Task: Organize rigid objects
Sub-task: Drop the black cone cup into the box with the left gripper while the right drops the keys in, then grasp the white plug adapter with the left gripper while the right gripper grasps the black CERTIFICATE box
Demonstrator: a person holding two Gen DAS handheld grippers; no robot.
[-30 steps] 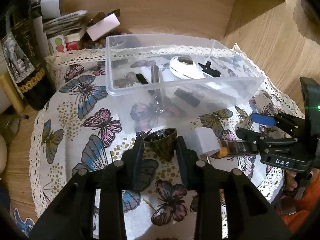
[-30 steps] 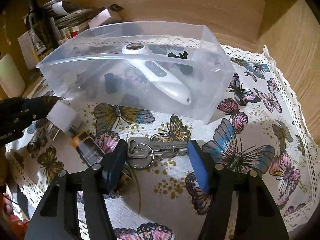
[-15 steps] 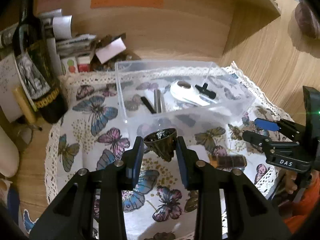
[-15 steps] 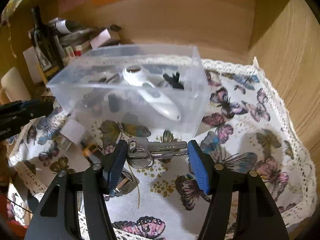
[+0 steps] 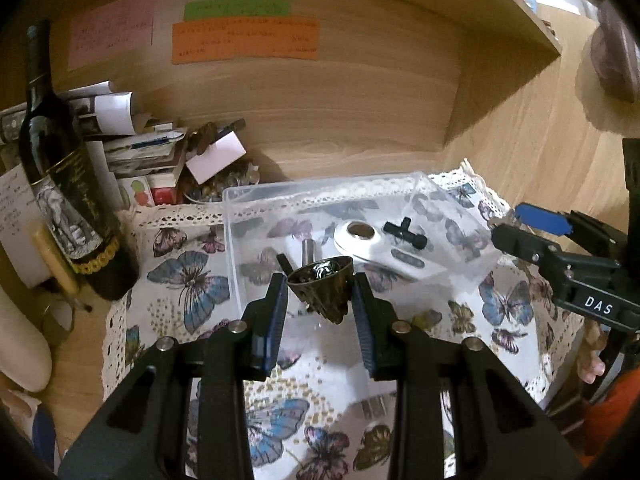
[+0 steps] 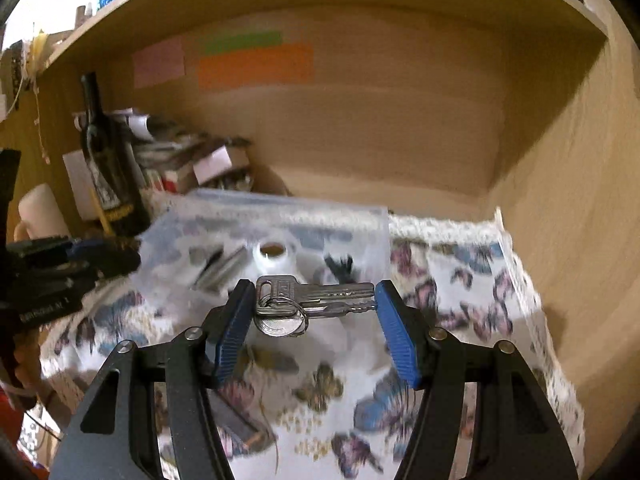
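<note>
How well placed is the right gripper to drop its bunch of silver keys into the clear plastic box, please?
Probably well placed: the right gripper holds the bunch of silver keys clear of the butterfly cloth, the open-topped clear plastic box sits just ahead, and nothing stands between them.

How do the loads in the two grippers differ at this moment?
The left gripper pinches a dark bronze bell, mouth tilted up and back; the right gripper clamps a silver bunch of keys lengthwise. The bell is one compact cone, needing a narrow jaw gap; the keys are flat blades on a ring, spanning a wider gap. Both are metal and held off the butterfly cloth near the clear bin.
</note>
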